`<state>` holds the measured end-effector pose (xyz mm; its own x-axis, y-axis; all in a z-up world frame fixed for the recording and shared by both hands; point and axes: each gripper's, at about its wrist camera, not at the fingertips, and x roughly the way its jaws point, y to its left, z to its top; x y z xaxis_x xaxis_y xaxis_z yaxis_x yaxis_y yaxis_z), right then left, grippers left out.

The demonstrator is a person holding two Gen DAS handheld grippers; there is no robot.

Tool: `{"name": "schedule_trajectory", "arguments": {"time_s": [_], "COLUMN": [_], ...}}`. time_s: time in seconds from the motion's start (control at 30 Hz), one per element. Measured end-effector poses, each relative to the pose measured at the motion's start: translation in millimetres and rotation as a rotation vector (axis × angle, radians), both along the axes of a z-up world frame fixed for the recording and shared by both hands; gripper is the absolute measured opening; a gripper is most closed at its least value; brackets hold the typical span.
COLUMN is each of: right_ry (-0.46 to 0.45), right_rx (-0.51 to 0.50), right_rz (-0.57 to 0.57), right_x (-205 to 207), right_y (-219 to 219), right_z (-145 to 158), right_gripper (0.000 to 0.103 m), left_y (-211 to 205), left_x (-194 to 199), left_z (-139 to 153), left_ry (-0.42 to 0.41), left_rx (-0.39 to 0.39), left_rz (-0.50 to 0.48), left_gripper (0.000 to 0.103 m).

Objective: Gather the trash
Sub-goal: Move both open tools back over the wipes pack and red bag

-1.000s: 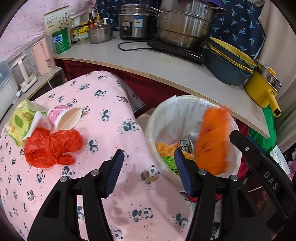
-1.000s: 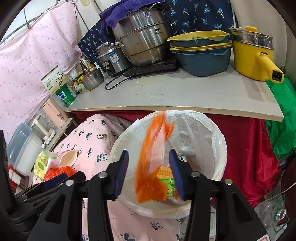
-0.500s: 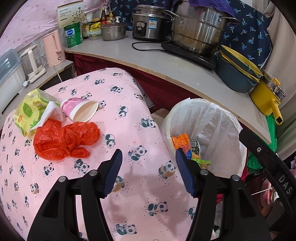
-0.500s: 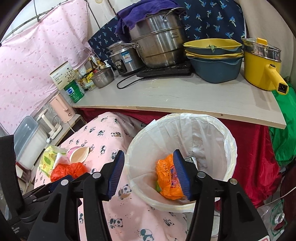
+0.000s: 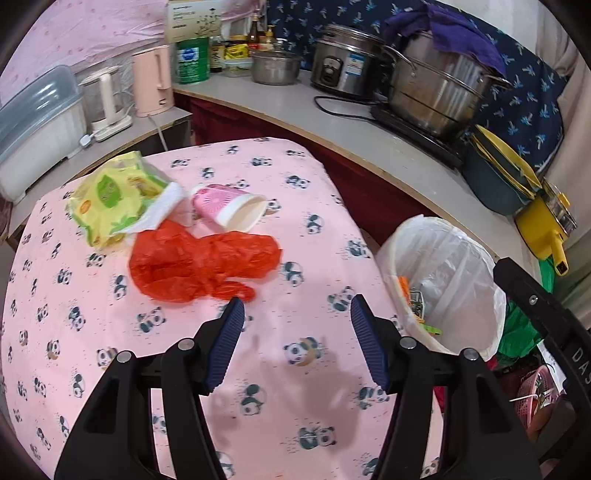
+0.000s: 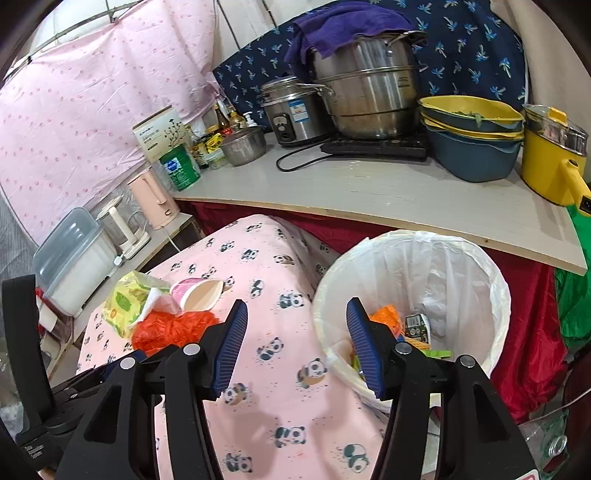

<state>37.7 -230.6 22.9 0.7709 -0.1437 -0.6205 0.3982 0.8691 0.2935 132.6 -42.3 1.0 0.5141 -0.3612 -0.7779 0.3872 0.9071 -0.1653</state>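
Orange wrapper (image 6: pixel 386 316) now crumpled in bin (image 6: pixel 495 280)

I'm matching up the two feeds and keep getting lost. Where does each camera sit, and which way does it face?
Left wrist: on the left gripper, angled down at the panda cloth and red plastic bag; its open jaws show.
Right wrist: on the right gripper, facing the lined trash bin and counter; open jaws show, nothing between them.
Shared: bin, red bag, pink paper cup.

Big steel pot (image 6: pixel 369 99) under purple cloth (image 6: pixel 343 27), beside rice cooker (image 6: pixel 291 110); yellow pot (image 6: pixel 550 162), pink kettle (image 5: pixel 153 83) on shelves.
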Motion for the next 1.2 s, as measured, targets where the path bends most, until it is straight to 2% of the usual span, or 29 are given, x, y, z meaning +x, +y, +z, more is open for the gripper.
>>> {"name": "schedule_trajectory", "arguments": {"time_s": [0.57,1.07,1.17,1.2], "right_ry": [0.020,0.062,0.068,0.070], "right_rx": [-0.033,-0.039,-0.030,-0.027], "right_rz": [0.164,0.286,0.308,0.313], "right_x": [36.2,80.6,95.9,101.1], "right_y": [85.3,149.4,158.7,161.2], "right_z": [7.2,-4.2,-7.7,-9.0], "right_gripper": [0.058,0.058,0.058,0.057], "left_y": [106.4,178.8,188.7,191.3], "left_x": [16.9,44.4,57.3,61.5], "left_z": [0.8,-8.2,-10.0,-10.2], "left_ry": [0.010,0.033,0.032,0.029], "left_rx": [-0.038,-0.067,-0.063,-0.061], "left_rz": [0.181,0.311,0.325,0.328], "left_gripper": [0.060,0.061,0.062,0.066]}}
